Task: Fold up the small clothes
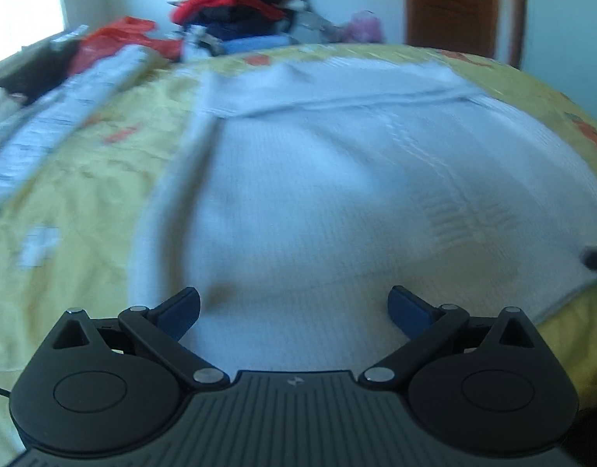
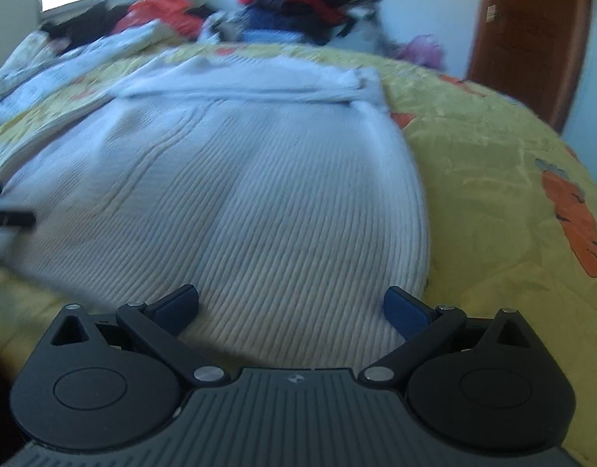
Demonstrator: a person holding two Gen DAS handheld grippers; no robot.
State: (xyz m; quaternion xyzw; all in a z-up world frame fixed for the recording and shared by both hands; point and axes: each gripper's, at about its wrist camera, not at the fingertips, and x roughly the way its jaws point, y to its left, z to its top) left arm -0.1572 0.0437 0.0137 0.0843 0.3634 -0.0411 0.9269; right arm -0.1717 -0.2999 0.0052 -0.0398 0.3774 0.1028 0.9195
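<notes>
A white ribbed knit garment [image 1: 337,179] lies spread flat on the yellow bedspread [image 1: 76,202], with a folded band across its far end. It also shows in the right wrist view [image 2: 240,194]. My left gripper [image 1: 294,311] is open and empty, just above the garment's near left part. My right gripper [image 2: 290,309] is open and empty, above the garment's near right edge. The tip of the other gripper shows at the right edge of the left wrist view [image 1: 596,258] and at the left edge of the right wrist view [image 2: 10,220].
The bedspread [image 2: 493,179] has orange carrot prints [image 2: 575,222]. A pile of red and dark clothes [image 1: 240,4] sits at the bed's far end, with an orange bag [image 1: 115,35] and light bedding [image 1: 65,105] at the left. A brown door [image 2: 532,39] stands at the far right.
</notes>
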